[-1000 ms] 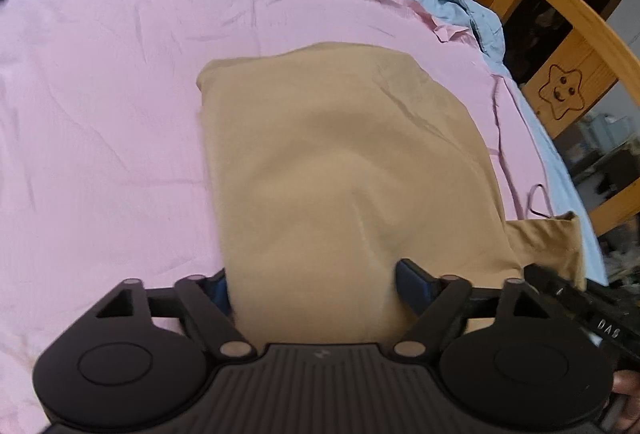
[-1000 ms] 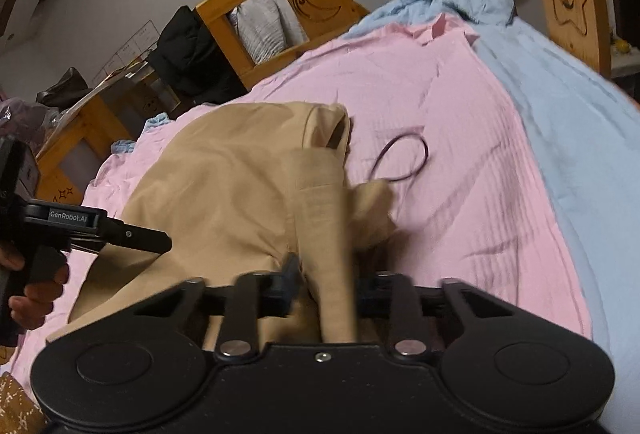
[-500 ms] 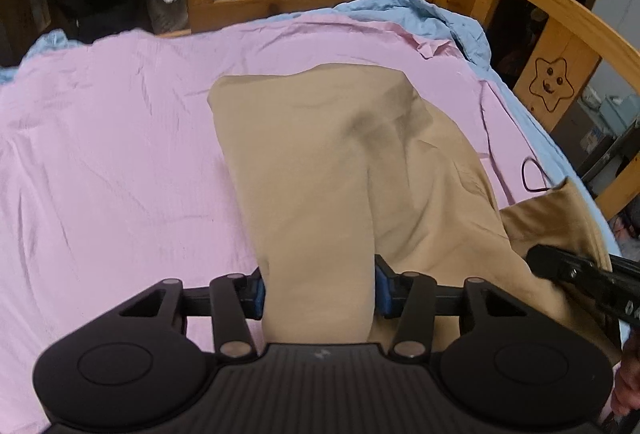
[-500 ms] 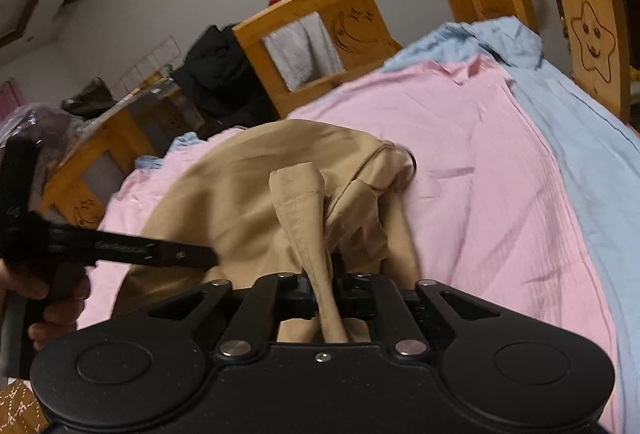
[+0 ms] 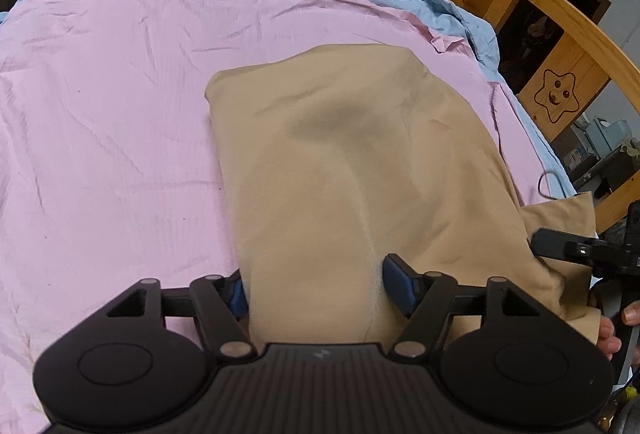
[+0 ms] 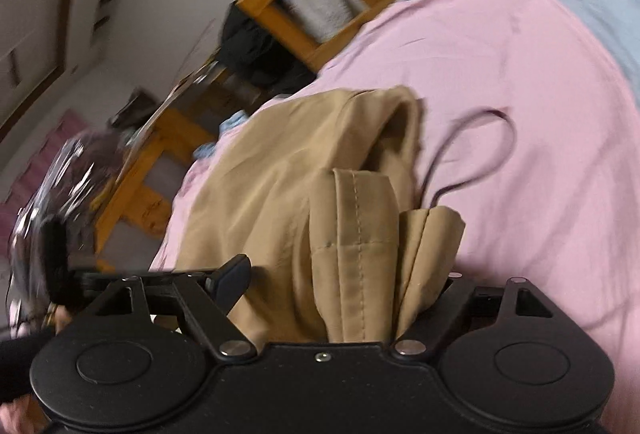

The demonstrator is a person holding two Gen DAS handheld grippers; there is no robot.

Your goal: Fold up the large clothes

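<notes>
Tan garment (image 5: 344,170) lay folded on the pink sheet (image 5: 104,138) of the bed, occupying the centre and running toward 5 o'clock in the left wrist view. One second before, the right gripper (image 6: 344,286) had been clamped on a bunched, stitched edge of the cloth; at this moment its jaws were opening, and the hemmed fold (image 6: 356,234) sat loosely between them with no pad seen pressing on it. The left gripper (image 5: 316,286) had narrowed on the near edge half a second before and was likewise opening, the cloth lying between its blue pads (image 5: 400,284) without visible pressure. Judgement: both releases indicate that a fold had just been laid down and that the garment was being left to settle; further folds probably remained, as a loose flap still projected at 4 o'clock.

Pose: the left gripper pointed steeply down over the near edge at 6 o'clock. The right gripper pointed more shallowly across the bed, rolled to one side, its view blurred. A dark cord (image 6: 476,154) lay on the sheet just beside the garment at 2 o'clock.
</notes>
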